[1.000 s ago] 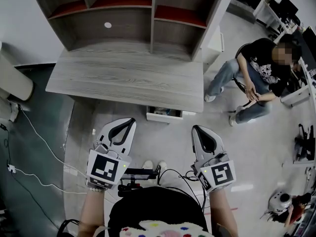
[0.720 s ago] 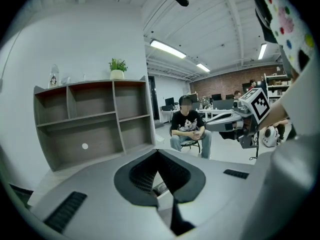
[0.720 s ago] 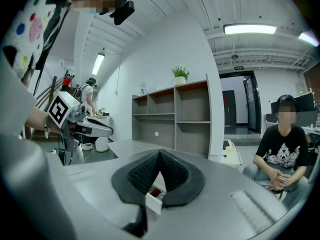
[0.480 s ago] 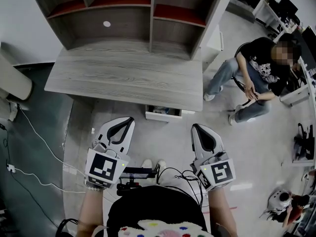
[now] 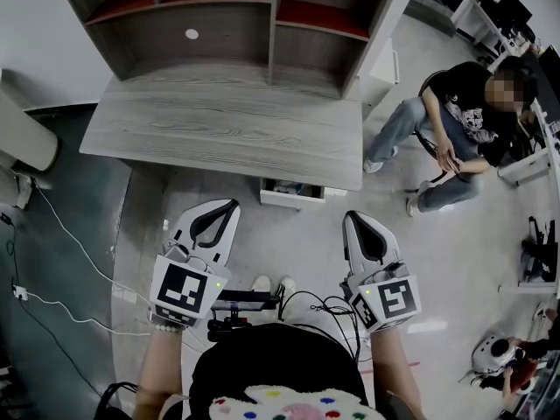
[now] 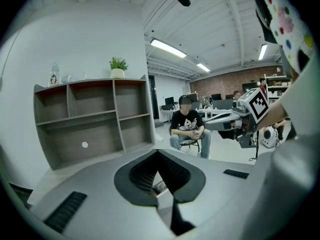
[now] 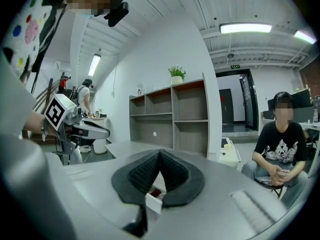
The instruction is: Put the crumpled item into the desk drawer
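Risk of grabbing the wrong thing: left gripper (image 5: 226,207) and right gripper (image 5: 354,216) both closed on nothing, clear of bench (image 5: 219,134), and crumpled item unconfirmed, maybe already inside open drawer (image 5: 292,198).

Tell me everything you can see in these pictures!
desk: one, grey wood, in front of the person holding the grippers
shelf unit: one, grey with reddish boards, standing on the back of the desk
drawer: one, white, pulled open under the desk's front edge; contents too small to tell
potted plant: one, green in a white pot, on top of the shelf unit
seated person: one, black shirt and blue jeans, on a chair right of the desk
cables: a few, white, on the floor at left
left gripper: one, white and black, shut and empty, short of the desk
right gripper: one, white and black, shut and empty, short of the desk
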`<action>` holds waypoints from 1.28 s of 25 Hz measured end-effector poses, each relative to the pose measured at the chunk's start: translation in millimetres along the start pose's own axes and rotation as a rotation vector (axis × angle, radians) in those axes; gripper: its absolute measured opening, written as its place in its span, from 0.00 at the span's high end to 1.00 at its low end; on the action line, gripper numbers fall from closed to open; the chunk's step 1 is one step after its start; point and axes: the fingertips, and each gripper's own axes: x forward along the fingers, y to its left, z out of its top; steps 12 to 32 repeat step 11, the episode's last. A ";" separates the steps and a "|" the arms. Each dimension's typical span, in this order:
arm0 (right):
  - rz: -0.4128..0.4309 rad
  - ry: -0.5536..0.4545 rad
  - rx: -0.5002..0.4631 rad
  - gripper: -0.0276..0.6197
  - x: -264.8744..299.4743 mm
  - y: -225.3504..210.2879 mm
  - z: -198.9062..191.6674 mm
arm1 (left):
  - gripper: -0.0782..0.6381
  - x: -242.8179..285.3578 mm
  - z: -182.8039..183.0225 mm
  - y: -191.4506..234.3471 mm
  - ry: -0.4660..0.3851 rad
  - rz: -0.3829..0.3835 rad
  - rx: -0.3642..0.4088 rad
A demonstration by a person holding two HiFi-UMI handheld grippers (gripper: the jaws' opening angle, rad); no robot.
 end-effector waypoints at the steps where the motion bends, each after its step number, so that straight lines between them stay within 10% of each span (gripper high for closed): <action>1: 0.000 0.001 0.001 0.94 0.0 0.1 -0.5 | 0.88 0.0 -0.4 0.1 0.000 0.001 -0.002; 32: 0.006 -0.012 -0.010 0.94 2.5 2.8 3.0 | 0.88 -1.7 1.3 3.0 -0.003 0.013 -0.007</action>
